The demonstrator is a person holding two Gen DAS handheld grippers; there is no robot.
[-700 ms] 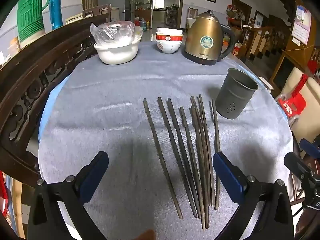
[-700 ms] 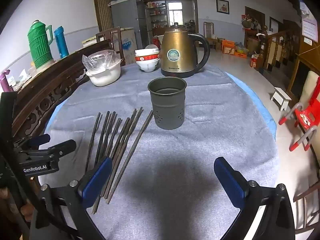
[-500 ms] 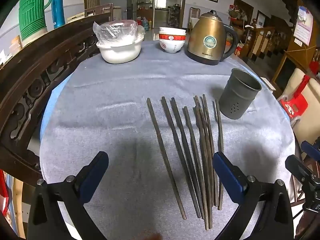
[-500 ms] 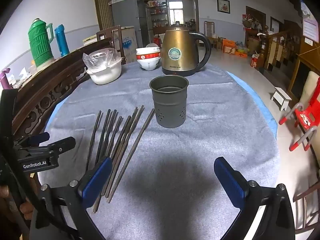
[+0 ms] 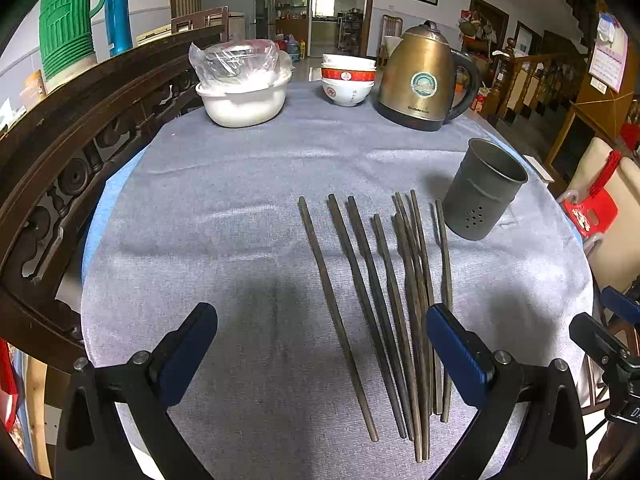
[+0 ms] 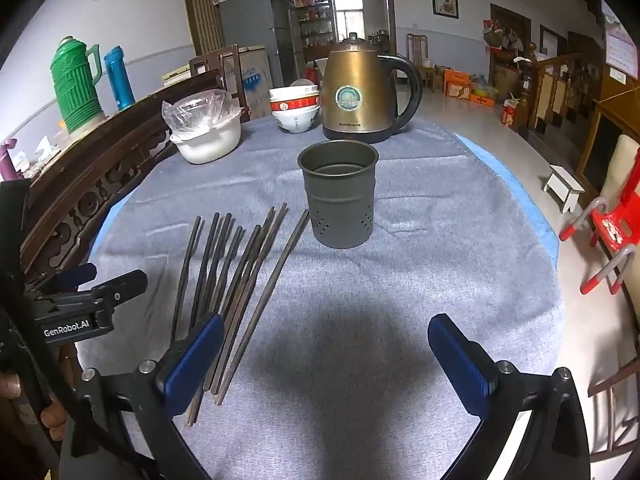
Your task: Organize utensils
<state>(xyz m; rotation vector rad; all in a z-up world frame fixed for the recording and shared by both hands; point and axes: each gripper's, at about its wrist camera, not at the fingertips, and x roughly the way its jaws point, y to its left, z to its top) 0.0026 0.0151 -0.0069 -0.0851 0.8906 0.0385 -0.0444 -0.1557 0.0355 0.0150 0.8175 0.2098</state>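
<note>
Both grippers, left (image 5: 322,346) and right (image 6: 324,354), hang wide and empty above the cloth (image 5: 224,208), where the chopsticks (image 5: 384,300) lie loose beside the holder (image 6: 338,196), apparently placed upright to receive them

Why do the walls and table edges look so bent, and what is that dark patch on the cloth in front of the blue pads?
Left wrist view: the fisheye lens bows the wooden chair back and darkens the corners; the dark patch on the grey cloth is a soft shadow. Right wrist view: the same bending curves the doorway, a similar shadow lies ahead of the right tool, and the kettle shows mild glare. Both are sharp.
</note>
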